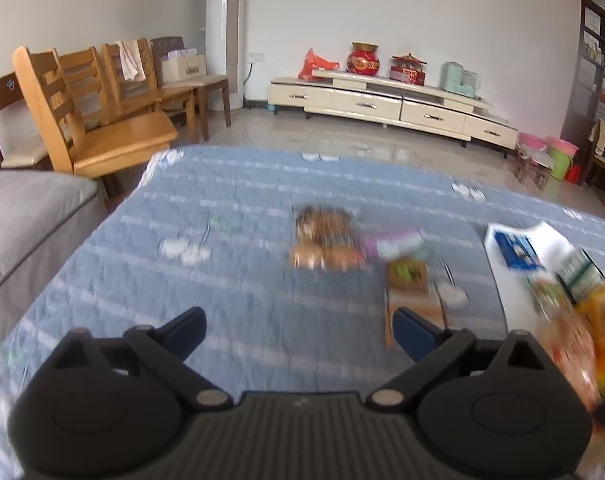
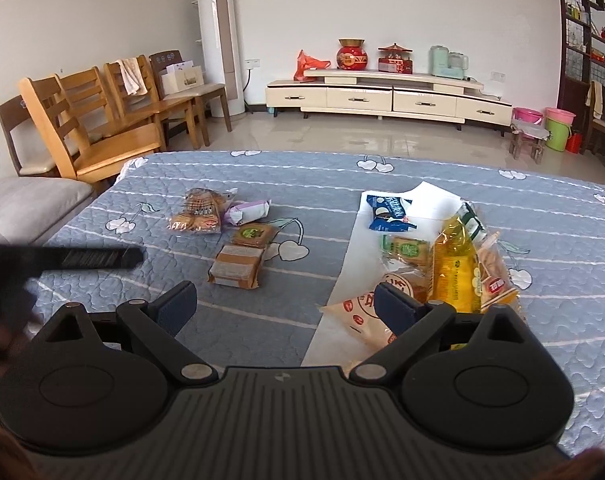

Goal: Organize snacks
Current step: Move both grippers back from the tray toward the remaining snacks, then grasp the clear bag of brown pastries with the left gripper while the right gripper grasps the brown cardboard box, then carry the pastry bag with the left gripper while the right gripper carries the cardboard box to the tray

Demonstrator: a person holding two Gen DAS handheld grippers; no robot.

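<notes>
Both grippers are held above the blue quilted cover (image 2: pixel 382 184) with fingers spread apart and nothing between them: the left gripper (image 1: pixel 300 330), the right gripper (image 2: pixel 286 304). 4 snack packs (image 2: pixel 238 236) are grouped at centre; more snacks (image 2: pixel 442 256) are piled on a white sheet (image 2: pixel 434 196) to the right.
</notes>
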